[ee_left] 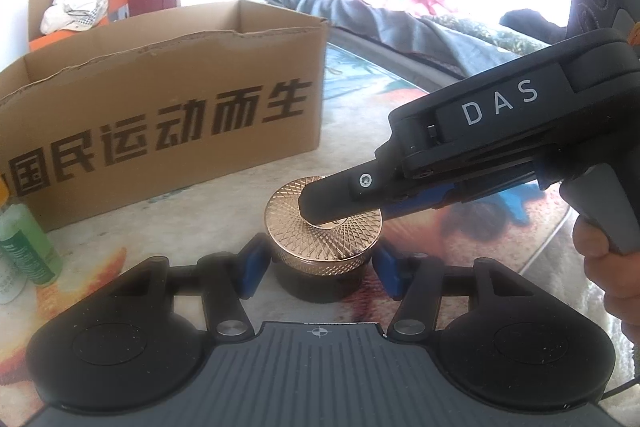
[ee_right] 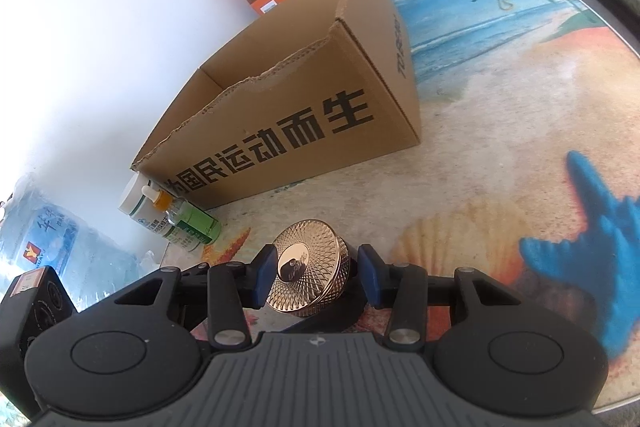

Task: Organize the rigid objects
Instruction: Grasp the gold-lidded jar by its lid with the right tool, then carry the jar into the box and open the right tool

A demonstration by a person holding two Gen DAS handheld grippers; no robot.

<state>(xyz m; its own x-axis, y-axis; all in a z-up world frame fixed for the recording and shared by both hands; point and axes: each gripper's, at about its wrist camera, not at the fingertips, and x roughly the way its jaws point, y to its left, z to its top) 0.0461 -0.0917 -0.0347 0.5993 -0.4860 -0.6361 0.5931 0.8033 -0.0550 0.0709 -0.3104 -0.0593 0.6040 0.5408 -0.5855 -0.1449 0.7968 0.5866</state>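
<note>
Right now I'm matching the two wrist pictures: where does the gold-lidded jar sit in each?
Left wrist view: gold-lidded jar at lower centre, between that hand-held gripper's blue pads, the other one's tip over its lid.
Right wrist view: jar at lower centre, between the blue pads, lid tilted.
Shared landmark: cardboard box behind it, printed side facing.

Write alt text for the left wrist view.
A dark jar with a patterned gold lid stands between the left gripper's blue pads, the right gripper's black finger lying over the lid. A lettered cardboard box stands behind it.
</note>
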